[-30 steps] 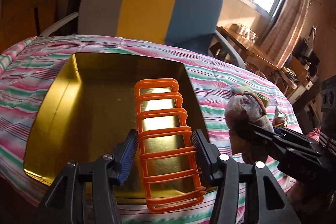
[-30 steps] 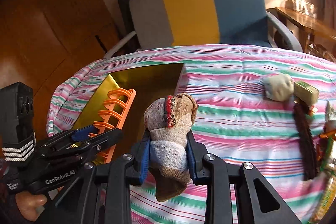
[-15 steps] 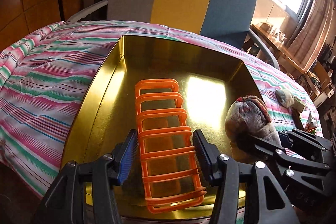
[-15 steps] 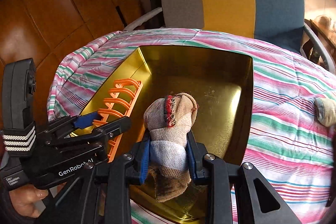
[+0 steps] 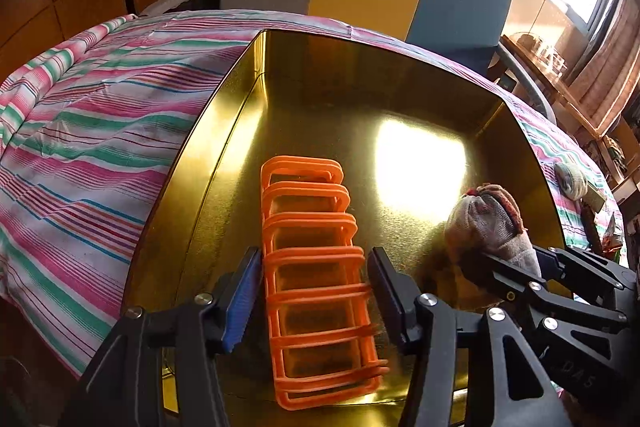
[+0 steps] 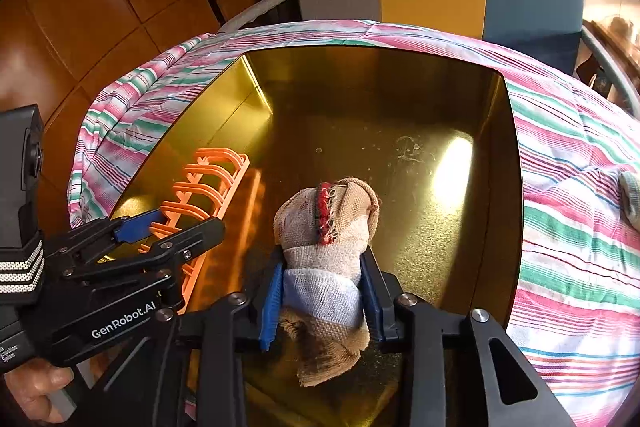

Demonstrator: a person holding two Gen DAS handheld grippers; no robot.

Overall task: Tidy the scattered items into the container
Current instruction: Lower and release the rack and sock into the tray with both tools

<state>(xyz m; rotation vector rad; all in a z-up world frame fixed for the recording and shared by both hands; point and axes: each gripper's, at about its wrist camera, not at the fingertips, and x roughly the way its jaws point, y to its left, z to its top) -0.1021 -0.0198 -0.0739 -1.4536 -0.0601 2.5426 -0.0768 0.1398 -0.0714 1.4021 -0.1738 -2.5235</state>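
small items (image 5: 576, 183) at table's far right, too small to tell

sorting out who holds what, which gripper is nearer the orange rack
Left. The left gripper has its fingers on either side of the orange rack, while the right gripper, shut on the sock, sits beside it over the gold tin.

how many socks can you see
2: a bunched sock clamped in the right gripper over the gold tin, another balled sock on the striped cloth right of it. Others may be hidden.

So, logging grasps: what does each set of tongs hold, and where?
Left tongs: orange rack, by its long sides. Right tongs: rolled sock, around its middle.
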